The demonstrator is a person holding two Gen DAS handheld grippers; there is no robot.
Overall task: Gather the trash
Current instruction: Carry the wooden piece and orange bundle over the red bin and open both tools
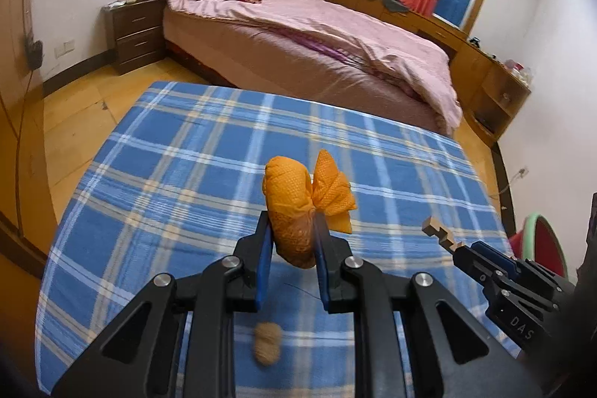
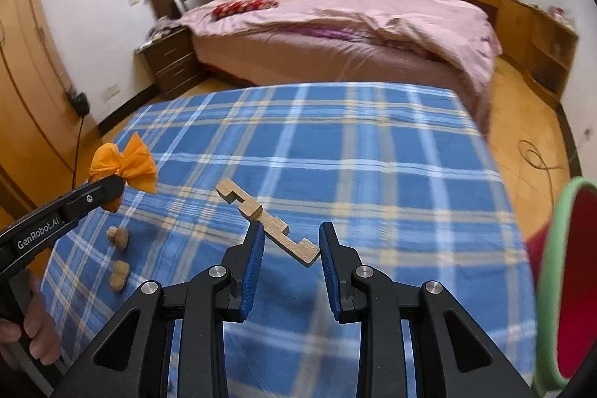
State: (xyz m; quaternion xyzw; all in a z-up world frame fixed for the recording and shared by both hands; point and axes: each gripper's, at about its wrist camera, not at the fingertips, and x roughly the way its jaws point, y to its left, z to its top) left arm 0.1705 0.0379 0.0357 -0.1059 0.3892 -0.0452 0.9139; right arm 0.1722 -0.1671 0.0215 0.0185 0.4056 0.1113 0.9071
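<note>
My left gripper point(image 1: 291, 230) is shut on a crumpled orange glove point(image 1: 294, 200) and holds it above the blue plaid table point(image 1: 186, 155); it also shows in the right wrist view point(image 2: 119, 168). My right gripper point(image 2: 291, 241) is shut on a notched wooden piece point(image 2: 261, 215) that sticks out forward and to the left, above the table; in the left wrist view this gripper point(image 1: 457, 247) and the piece point(image 1: 438, 232) are at the right. Two peanut shells point(image 2: 119, 275) lie on the cloth at the left; one shows blurred in the left wrist view point(image 1: 266, 342).
A red bin with a green rim point(image 2: 567, 282) stands at the table's right edge, also in the left wrist view point(image 1: 541, 241). Beyond the table are a pink bed point(image 1: 298, 36), a nightstand point(image 1: 134, 32) and low wooden cabinets point(image 1: 492, 88).
</note>
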